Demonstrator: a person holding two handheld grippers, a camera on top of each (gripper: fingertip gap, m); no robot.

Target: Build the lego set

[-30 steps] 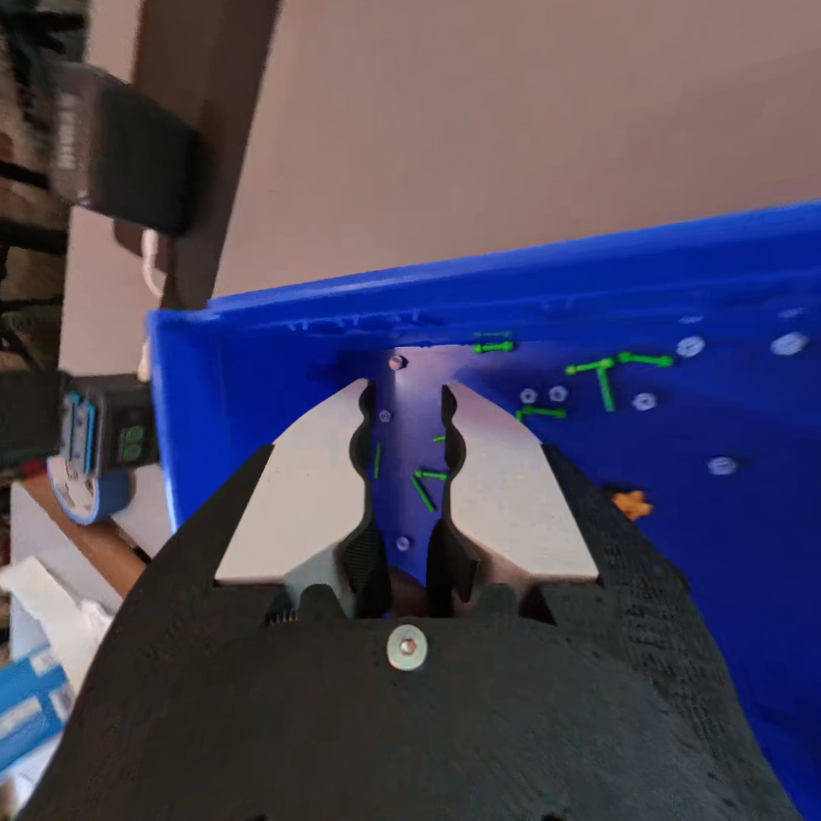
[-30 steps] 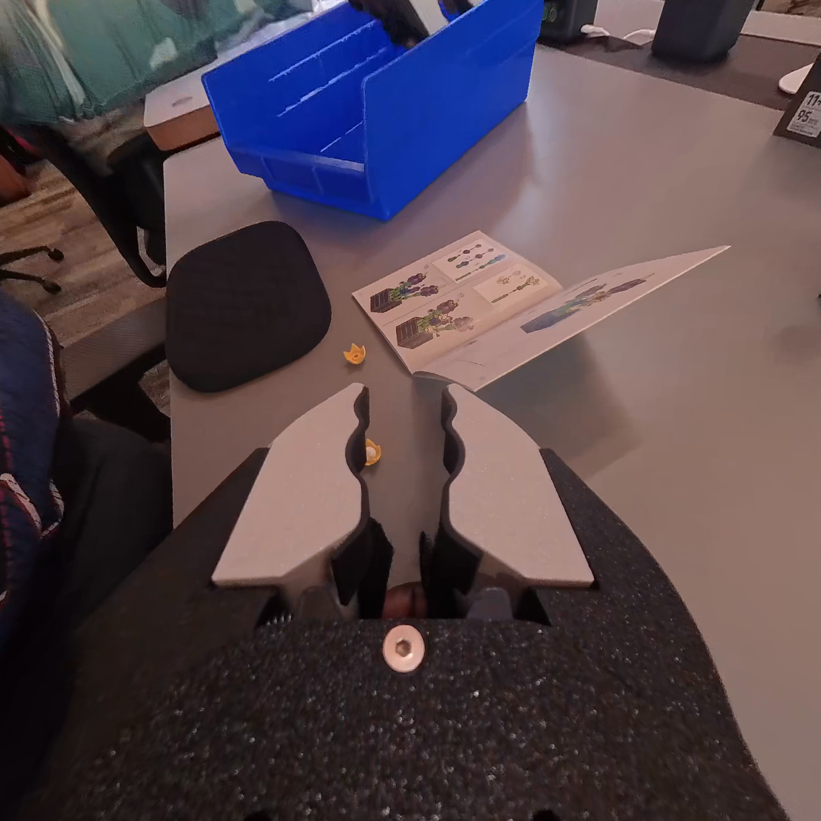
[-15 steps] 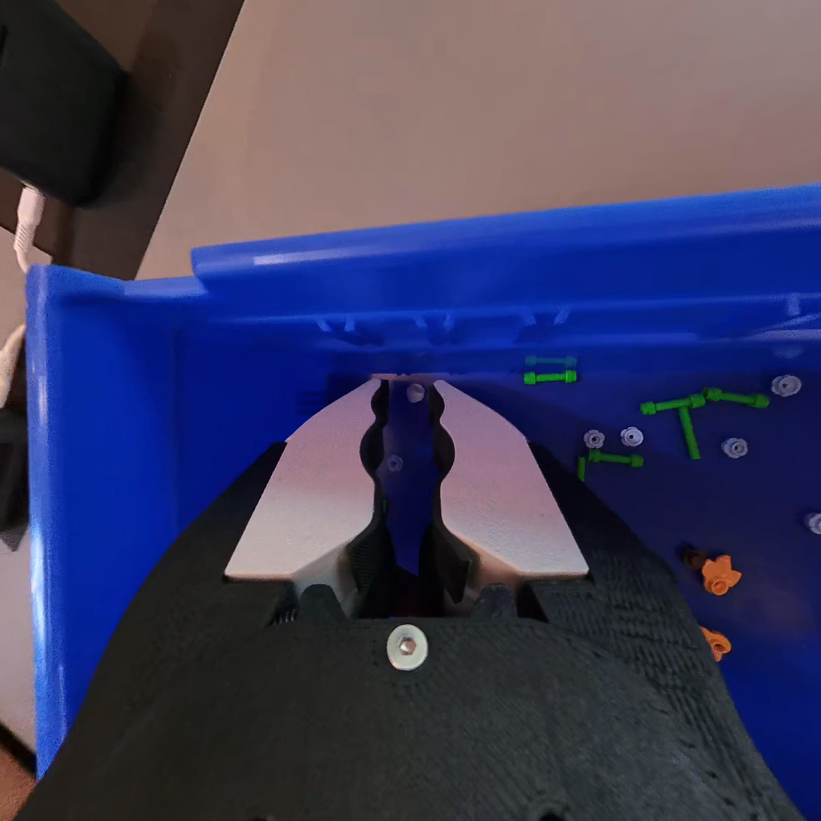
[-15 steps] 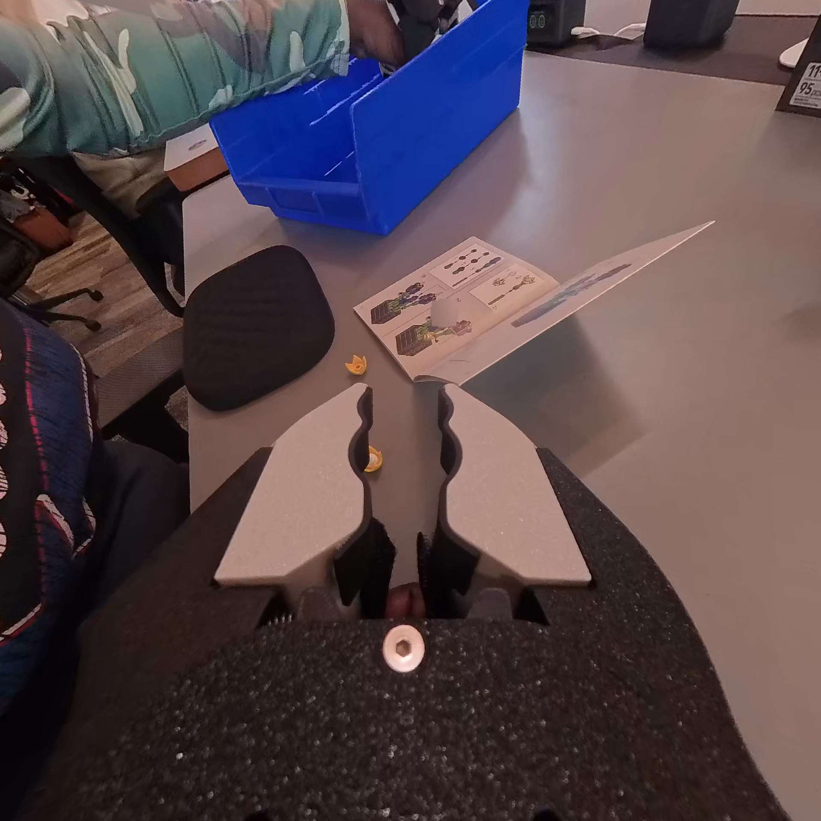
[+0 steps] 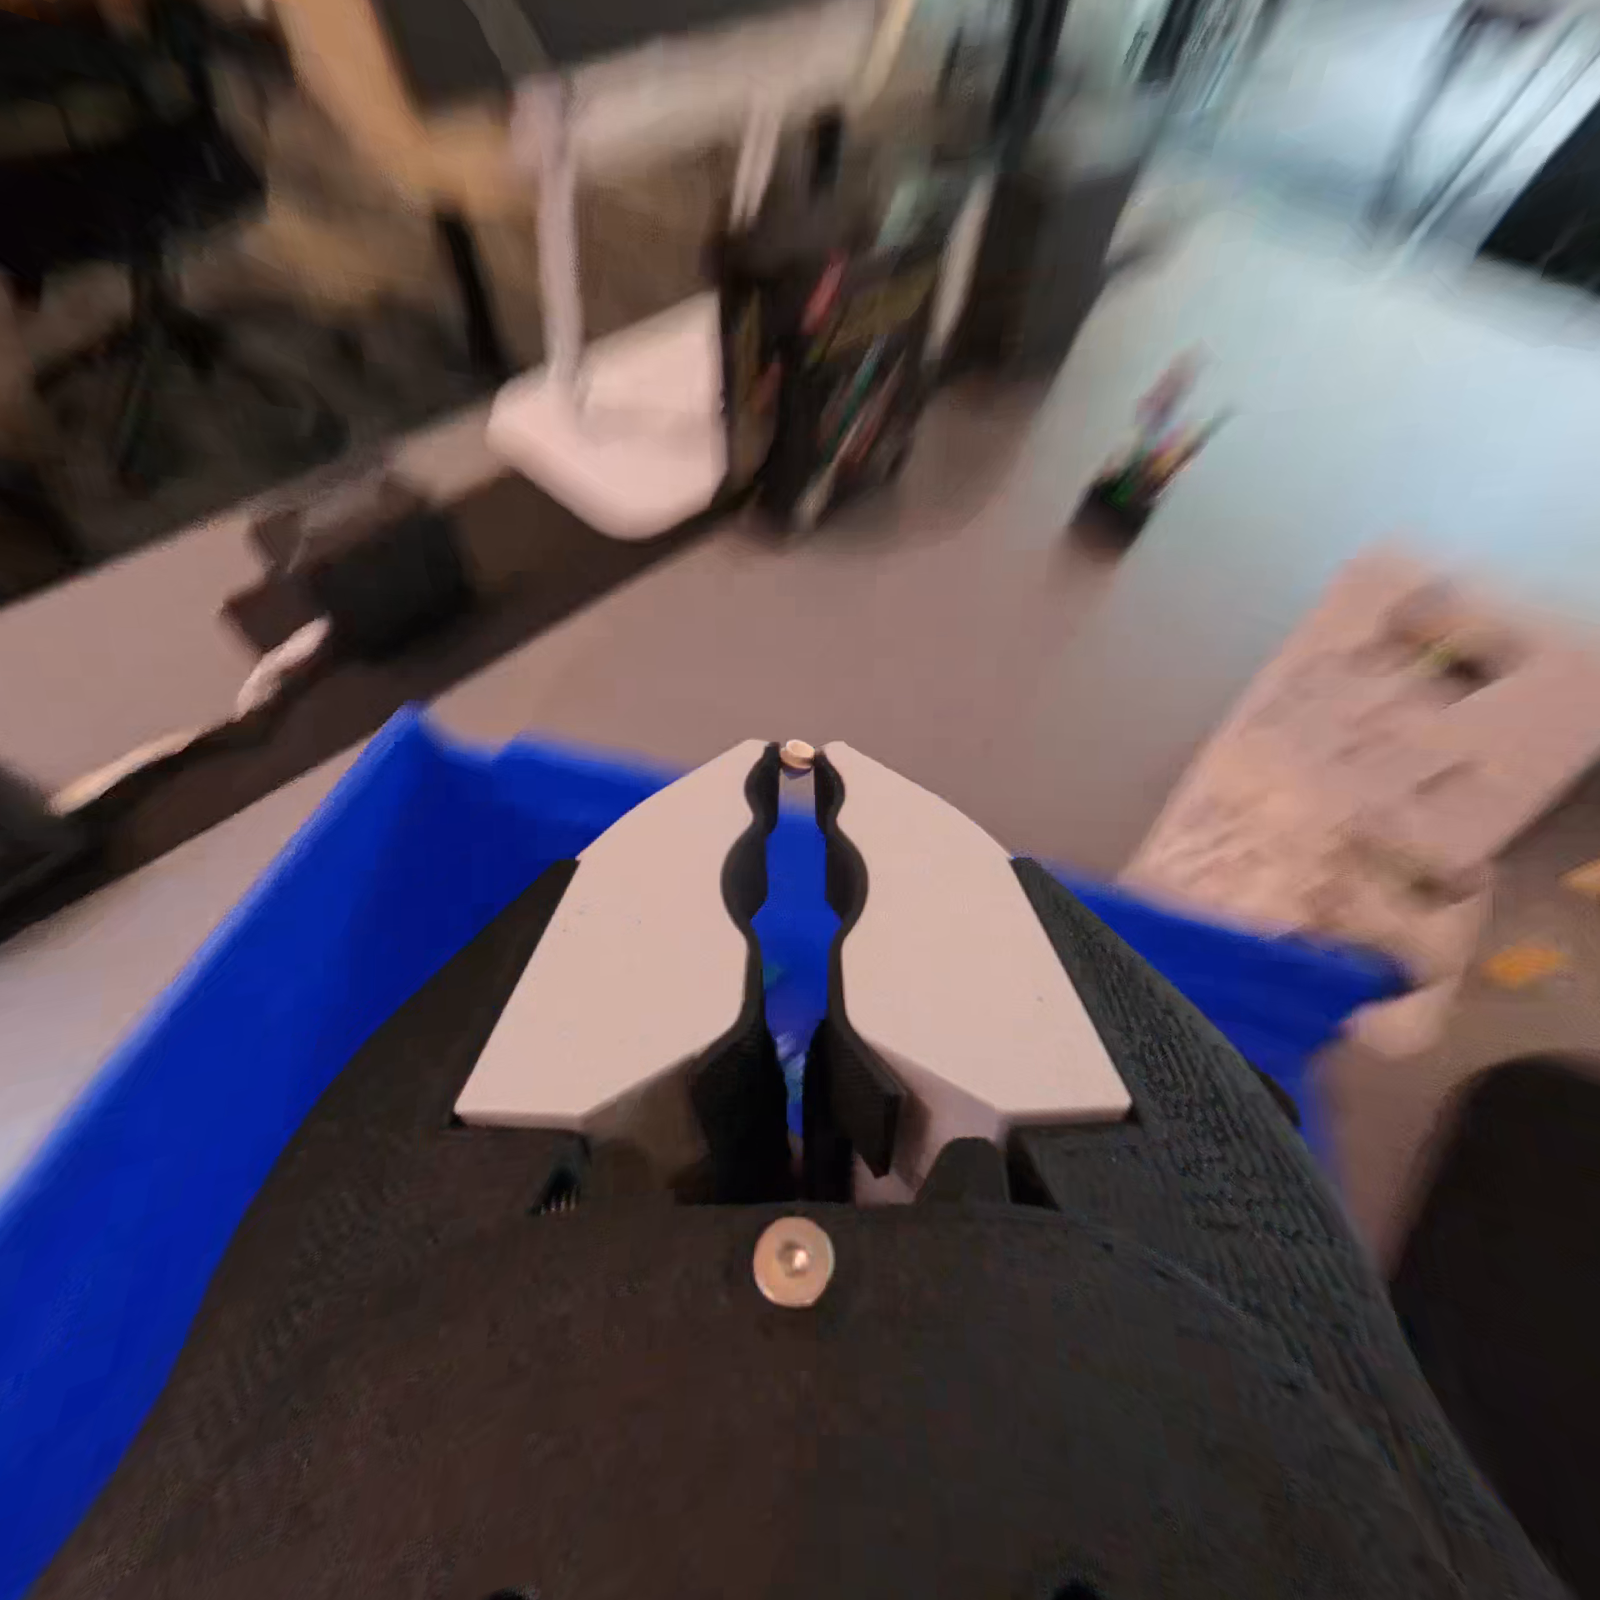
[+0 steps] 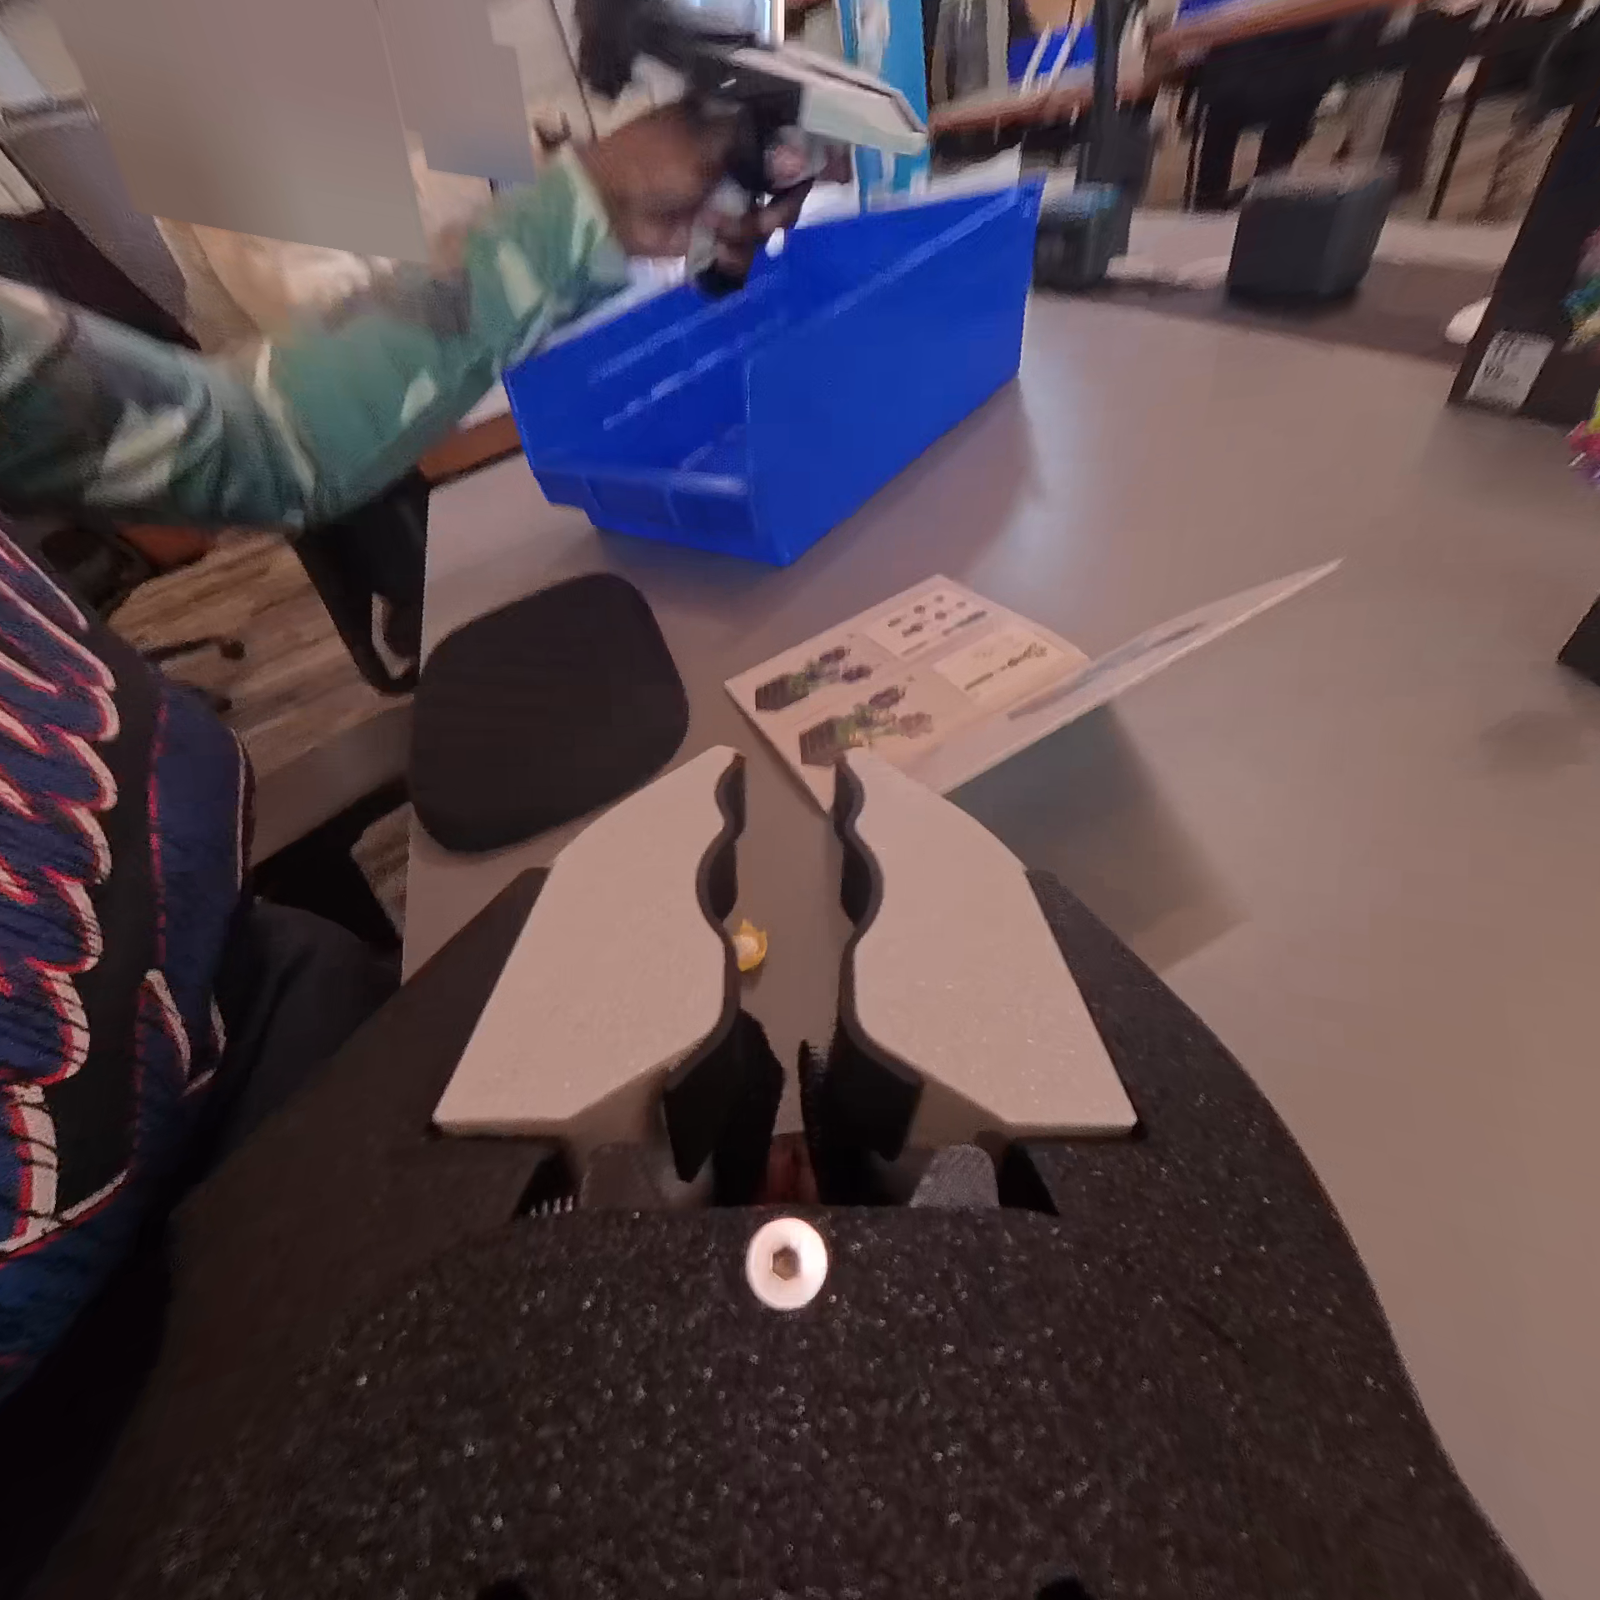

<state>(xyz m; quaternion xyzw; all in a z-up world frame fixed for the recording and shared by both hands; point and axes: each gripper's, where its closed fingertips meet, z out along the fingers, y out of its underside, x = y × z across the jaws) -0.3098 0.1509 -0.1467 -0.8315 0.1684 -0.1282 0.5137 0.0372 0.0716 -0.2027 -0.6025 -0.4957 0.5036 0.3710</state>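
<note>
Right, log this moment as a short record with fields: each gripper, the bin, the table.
left gripper: shut on small round pale lego piece, above blue plastic bin
right gripper: open, empty, over grey table
small yellow lego piece: on table, between right fingers
open instruction booklet: beyond right gripper
black pad: left of booklet

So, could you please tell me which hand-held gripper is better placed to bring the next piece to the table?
Left: its hand-held gripper already pinches a small round piece above the blue bin. The right is open, empty.
</note>
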